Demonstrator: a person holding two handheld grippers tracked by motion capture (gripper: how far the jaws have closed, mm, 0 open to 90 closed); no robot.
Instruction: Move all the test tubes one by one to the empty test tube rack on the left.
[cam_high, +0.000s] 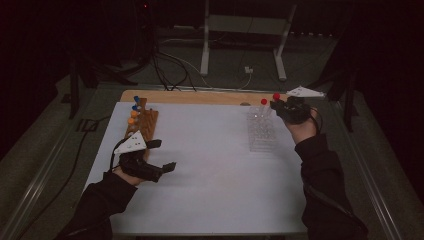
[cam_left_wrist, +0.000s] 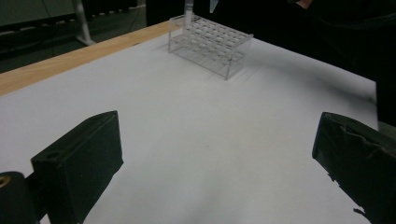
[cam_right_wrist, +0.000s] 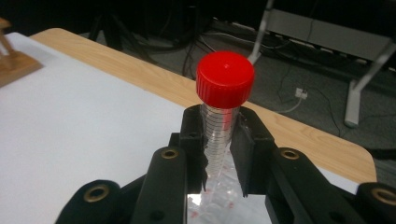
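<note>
Right gripper view: right tool (cam_right_wrist: 223, 154) clamps red-capped tube (cam_right_wrist: 223, 112) upright over clear rack (cam_high: 262, 131), likely for slotting. Left tool (cam_high: 162, 156) gapes wide, idle above surface (cam_high: 210, 165).

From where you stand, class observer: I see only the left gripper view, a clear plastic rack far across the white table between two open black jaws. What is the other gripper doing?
Observer: The right gripper is shut on a clear graduated tube with a red screw cap, upright between its jaws.
Operator: Where is it relative to the rack?
Observer: In the high view it hangs at the far right corner of the clear plastic rack, beside another red-capped tube standing there.
Operator: Anything behind me?
Observer: A wooden rack with blue- and orange-capped tubes stands just beyond the left gripper.
</note>
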